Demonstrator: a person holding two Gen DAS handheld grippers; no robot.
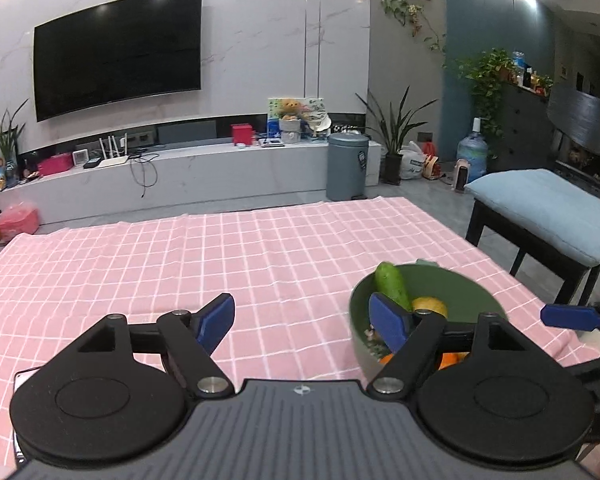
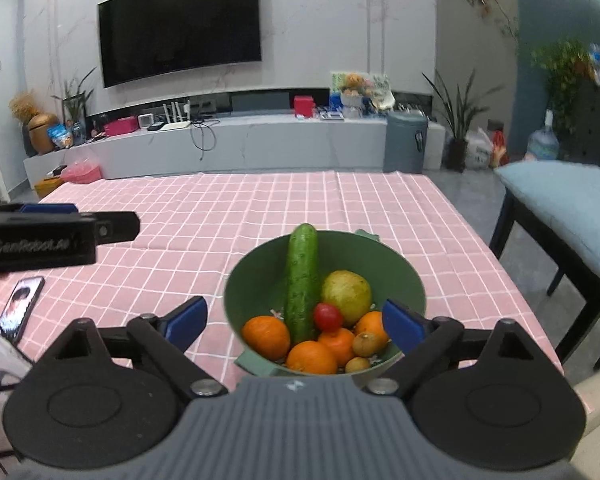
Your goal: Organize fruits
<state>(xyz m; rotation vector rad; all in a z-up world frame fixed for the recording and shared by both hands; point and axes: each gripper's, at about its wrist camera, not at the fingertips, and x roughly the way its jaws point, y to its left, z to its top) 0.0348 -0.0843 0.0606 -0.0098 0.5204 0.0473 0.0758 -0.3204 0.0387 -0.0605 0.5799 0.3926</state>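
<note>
Both tongs stand wide open and empty: right gripper (image 2: 294,322) hangs just before the green bowl (image 2: 410,276), left gripper (image 1: 302,322) over bare pink checked cloth (image 1: 180,264) with the bowl off to its right; largest inside is the cucumber (image 2: 301,280), stiff, likely best pinched mid-length; next the yellow-green fruit (image 2: 346,291), firm but rounded and slippery; then oranges (image 2: 266,337), light, taken across the middle; smallest, the cherry tomato (image 2: 327,317), fragile.
</note>
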